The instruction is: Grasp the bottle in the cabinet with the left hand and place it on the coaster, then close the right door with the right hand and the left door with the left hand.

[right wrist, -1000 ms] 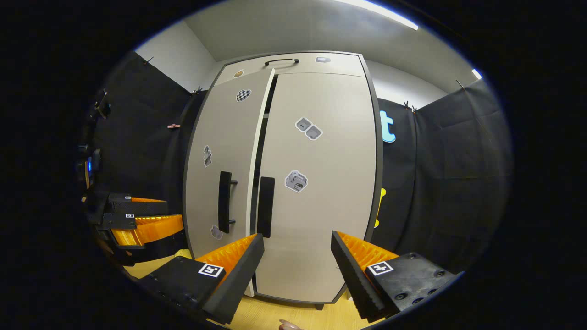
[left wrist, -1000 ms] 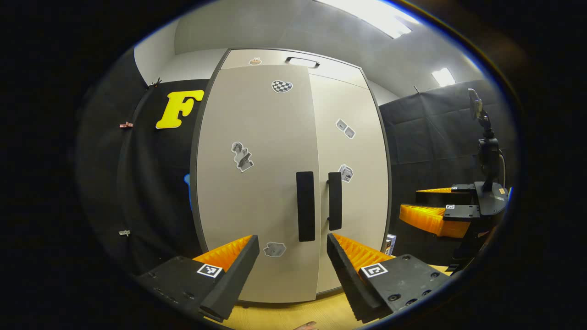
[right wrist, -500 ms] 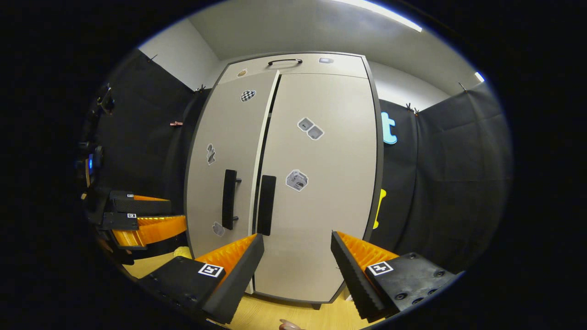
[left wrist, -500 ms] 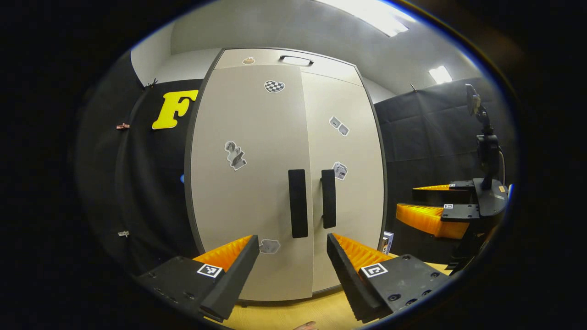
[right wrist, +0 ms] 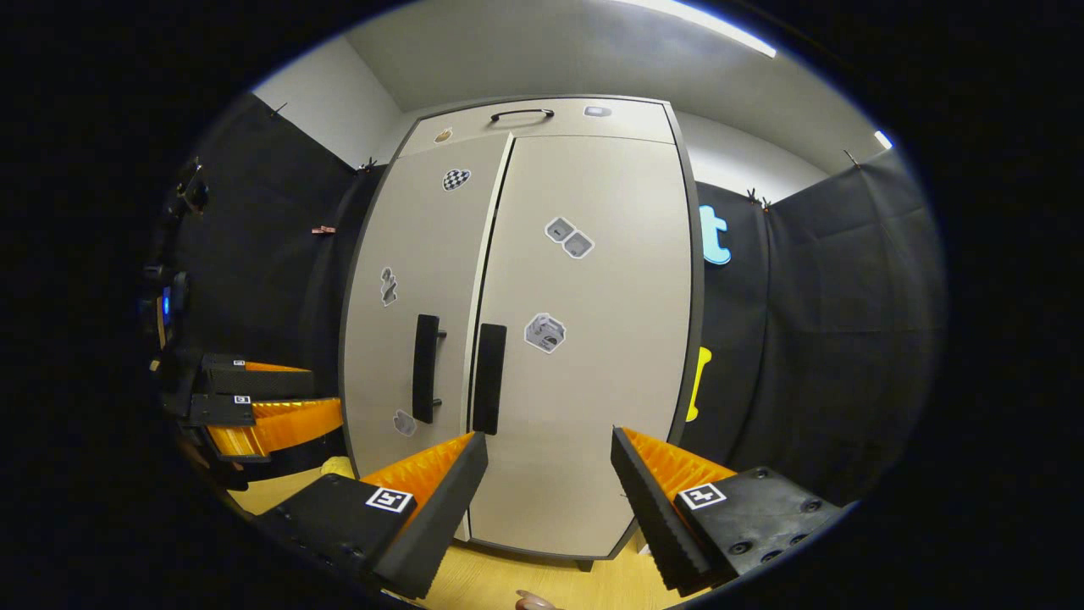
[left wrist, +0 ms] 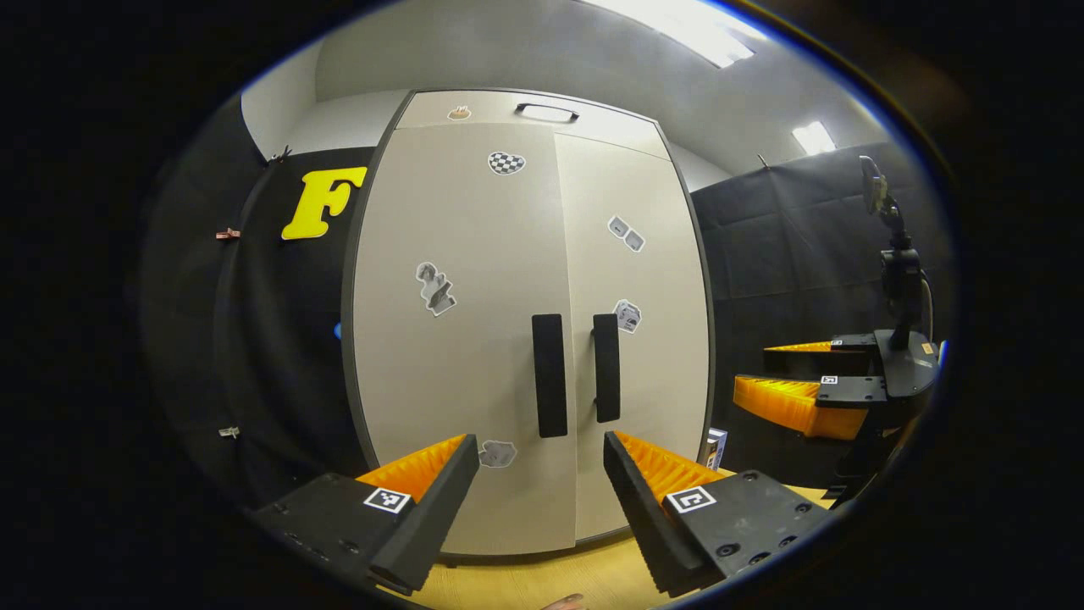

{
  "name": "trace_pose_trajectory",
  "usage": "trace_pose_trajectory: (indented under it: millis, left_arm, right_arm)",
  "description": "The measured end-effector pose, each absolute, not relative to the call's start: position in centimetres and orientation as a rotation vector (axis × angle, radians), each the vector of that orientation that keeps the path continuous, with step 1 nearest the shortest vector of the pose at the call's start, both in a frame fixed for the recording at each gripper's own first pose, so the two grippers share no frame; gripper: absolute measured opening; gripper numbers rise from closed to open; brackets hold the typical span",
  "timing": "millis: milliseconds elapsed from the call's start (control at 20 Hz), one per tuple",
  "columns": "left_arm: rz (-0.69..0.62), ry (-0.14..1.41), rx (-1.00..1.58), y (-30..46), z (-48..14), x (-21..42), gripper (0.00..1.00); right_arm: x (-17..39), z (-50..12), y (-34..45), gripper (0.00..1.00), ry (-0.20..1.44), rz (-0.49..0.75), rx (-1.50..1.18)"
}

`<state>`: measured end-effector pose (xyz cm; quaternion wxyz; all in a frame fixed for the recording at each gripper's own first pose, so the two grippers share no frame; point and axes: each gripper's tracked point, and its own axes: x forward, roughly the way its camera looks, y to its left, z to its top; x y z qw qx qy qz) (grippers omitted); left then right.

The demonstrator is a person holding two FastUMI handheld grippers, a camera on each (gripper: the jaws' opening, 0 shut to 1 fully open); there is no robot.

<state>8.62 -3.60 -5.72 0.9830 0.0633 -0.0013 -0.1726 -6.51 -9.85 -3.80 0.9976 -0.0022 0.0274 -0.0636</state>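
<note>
Nearest me, both sets of jaws stand wide and hold nothing: my left gripper (left wrist: 540,491) and my right gripper (right wrist: 549,496) hang over the pale wooden worktop (left wrist: 525,580), short of the cabinet (left wrist: 525,322). Beyond them the right door (right wrist: 593,339) sits flush, while the left door (left wrist: 457,339) looks nearly shut; from my right side a thin seam shows along its edge by the two black handles (right wrist: 426,368). I cannot see the bottle or coaster from here. The risk I judge: pulling away with that door unlatched, or pushing on the handle and skewing it.
</note>
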Motion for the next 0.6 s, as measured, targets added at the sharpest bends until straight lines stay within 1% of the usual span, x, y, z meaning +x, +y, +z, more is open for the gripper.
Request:
trace_pose_trajectory:
  millis: [600]
  left_arm:
    - [-0.342,-0.003,0.131,-3.41,-5.89,8.67,0.94]
  right_arm:
    - [-6.62,-3.63,-9.59,0.97,0.046,-0.126,-0.005]
